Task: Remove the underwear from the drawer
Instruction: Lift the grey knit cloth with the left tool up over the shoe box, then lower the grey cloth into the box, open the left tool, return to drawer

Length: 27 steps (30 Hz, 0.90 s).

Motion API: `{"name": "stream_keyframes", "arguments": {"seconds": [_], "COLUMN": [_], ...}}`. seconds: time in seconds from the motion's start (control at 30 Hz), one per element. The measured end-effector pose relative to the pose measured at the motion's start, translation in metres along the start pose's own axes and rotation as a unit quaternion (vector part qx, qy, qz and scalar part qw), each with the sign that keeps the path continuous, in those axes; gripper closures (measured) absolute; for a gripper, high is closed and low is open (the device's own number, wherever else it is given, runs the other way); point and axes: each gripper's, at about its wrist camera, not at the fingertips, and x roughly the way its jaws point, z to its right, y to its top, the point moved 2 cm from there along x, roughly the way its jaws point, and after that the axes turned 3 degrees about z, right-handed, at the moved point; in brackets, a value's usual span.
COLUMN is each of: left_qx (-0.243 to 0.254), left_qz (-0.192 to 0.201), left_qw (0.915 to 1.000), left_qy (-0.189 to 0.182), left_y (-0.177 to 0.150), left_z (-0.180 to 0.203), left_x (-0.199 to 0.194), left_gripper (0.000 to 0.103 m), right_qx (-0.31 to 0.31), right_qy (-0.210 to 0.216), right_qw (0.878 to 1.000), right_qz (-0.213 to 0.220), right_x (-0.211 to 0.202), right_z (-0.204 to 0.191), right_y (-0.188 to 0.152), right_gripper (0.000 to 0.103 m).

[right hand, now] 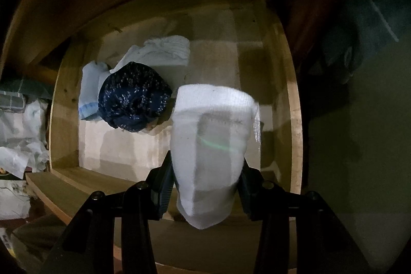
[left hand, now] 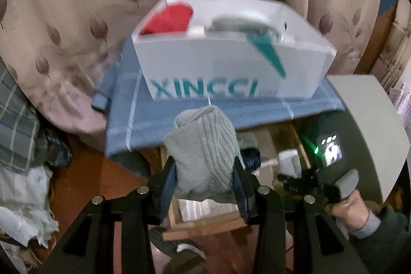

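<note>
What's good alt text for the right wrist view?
The right gripper holds a rolled white garment in its jaws above an open wooden drawer. Inside, to the left, lie a dark blue speckled bundle and some folded white cloth; the rest of the drawer floor looks bare.

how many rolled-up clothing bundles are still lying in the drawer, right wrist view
1 for sure: the dark blue speckled bundle left of centre on the drawer floor. The white cloth behind it looks folded, not rolled. The white bundle in the right gripper may hide more.
</note>
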Motion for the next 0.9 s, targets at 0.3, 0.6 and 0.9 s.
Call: {"name": "stream_keyframes", "arguments": {"seconds": [0.3,0.6,0.9], "left_qx": [0.014,0.023,0.014], "left_qz": [0.059,0.083,0.066], "left_qw": [0.9980,0.9957,0.9969], "left_qy": [0.020,0.034,0.040], "left_y": [0.064,0.136,0.175], "left_z": [-0.011,-0.011,-0.002], "left_x": [-0.041,-0.028,0.033], "left_gripper": [0.061,0.061,0.061], "right_qx": [-0.015,-0.023,-0.023], "right_qy": [-0.013,-0.017,-0.011], "right_qw": [1.000,1.000,1.000], "right_qz": [0.006,0.004,-0.004], "right_x": [0.000,-0.001,0.002], "right_z": [-0.004,-0.006,-0.008], "right_y": [0.000,0.000,0.000], "right_gripper": [0.062,0.062,0.062]}}
